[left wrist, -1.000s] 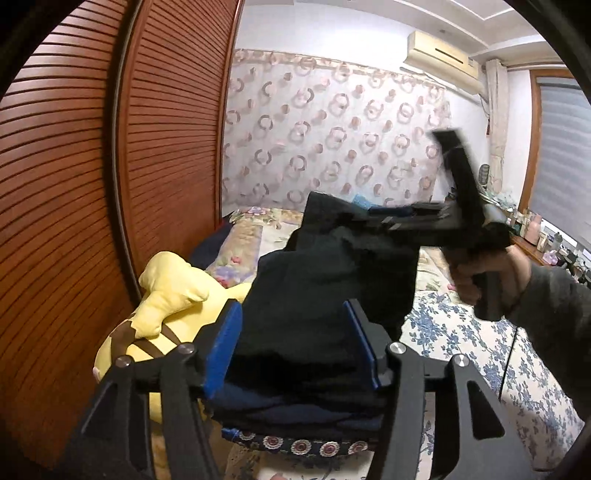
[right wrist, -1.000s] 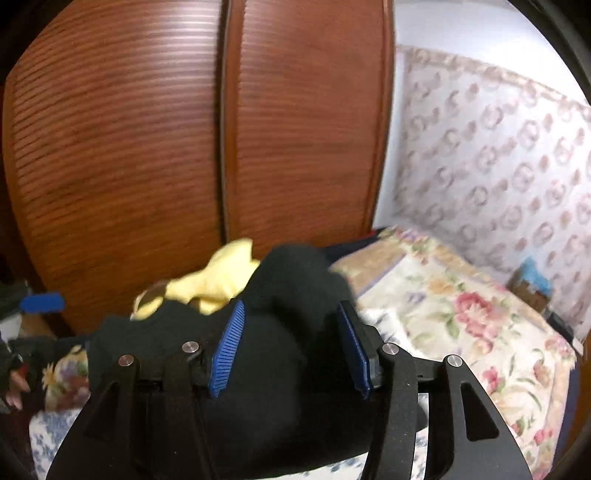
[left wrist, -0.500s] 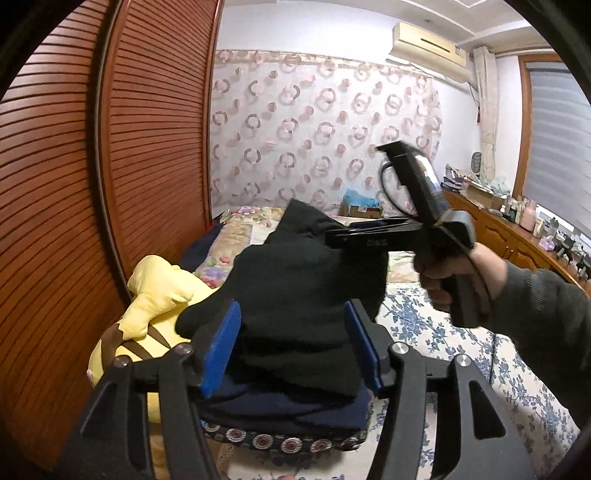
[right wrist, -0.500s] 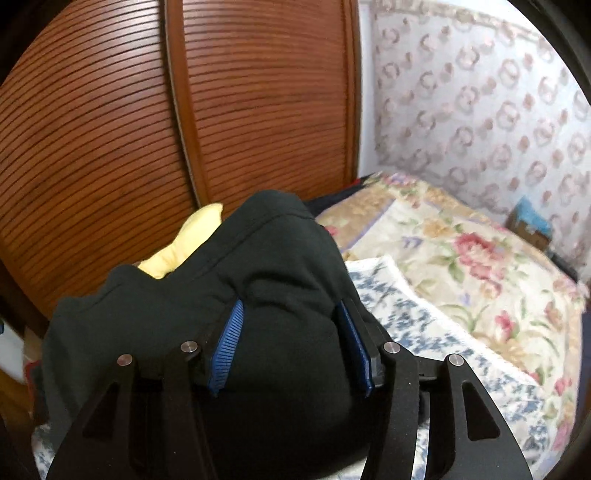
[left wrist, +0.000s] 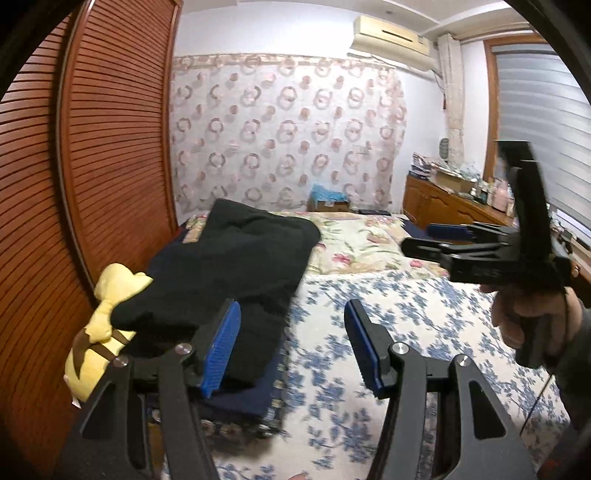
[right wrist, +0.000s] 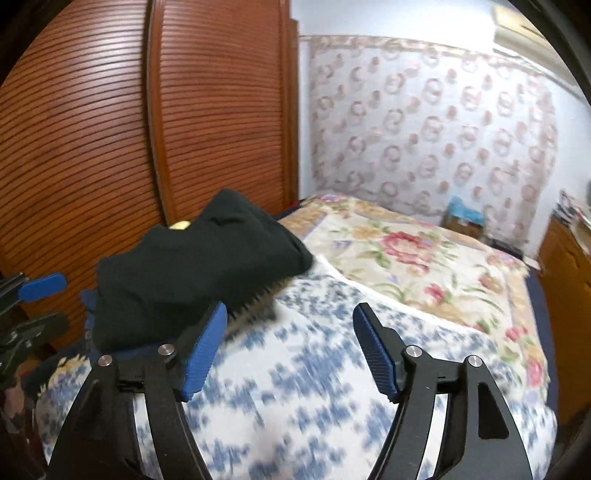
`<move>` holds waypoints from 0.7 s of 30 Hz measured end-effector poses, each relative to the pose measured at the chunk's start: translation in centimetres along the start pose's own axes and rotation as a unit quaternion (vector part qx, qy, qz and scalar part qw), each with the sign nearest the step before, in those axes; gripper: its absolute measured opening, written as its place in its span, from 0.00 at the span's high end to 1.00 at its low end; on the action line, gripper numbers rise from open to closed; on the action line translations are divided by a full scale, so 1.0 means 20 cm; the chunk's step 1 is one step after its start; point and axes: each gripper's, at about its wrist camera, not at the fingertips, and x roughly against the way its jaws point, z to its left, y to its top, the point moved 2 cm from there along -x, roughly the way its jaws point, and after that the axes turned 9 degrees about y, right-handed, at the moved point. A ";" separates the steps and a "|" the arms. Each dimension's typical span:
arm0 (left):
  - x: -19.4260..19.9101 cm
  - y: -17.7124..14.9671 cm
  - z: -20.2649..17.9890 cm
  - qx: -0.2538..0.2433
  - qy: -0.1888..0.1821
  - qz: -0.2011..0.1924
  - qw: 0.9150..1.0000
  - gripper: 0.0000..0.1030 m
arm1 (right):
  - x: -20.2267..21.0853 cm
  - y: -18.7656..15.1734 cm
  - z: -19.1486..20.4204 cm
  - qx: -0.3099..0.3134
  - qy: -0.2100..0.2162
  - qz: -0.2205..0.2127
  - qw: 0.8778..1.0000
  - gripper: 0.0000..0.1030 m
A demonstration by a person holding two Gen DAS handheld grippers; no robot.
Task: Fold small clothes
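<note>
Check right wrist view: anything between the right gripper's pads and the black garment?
Nothing. In the right wrist view the right gripper, jaws just opened, frames only blue-flowered bedspread; the black garment lies just past its left pad.

louvered wardrobe (left wrist: 92, 166) | ring-patterned curtain (left wrist: 288, 129) | floral bed (right wrist: 406, 258) | air conditioner (left wrist: 391, 35)

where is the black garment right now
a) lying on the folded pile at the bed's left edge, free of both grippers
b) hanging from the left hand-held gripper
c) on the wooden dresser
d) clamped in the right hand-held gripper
a: the black garment rests on the navy folded cloth by the yellow plush toy, and the left hand-held gripper and right hand-held gripper both show only bedspread between their pads.
</note>
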 end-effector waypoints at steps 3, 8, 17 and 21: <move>0.02 -0.02 -0.08 -0.008 -0.003 0.004 1.000 0.44 | 0.14 -0.09 -0.01 -0.011 -0.029 -0.007 0.999 0.24; 0.04 -0.03 -0.19 -0.020 0.005 0.011 1.000 0.44 | 0.34 -0.23 -0.02 -0.033 -0.062 -0.023 0.997 0.24; 0.16 -0.03 -0.31 -0.023 -0.001 -0.004 1.000 0.44 | 0.75 -0.40 0.01 -0.082 -0.118 -0.080 0.986 0.24; 0.22 -0.02 -0.33 -0.025 -0.006 -0.015 1.000 0.43 | 0.89 -0.44 0.02 -0.098 -0.137 -0.102 0.980 0.24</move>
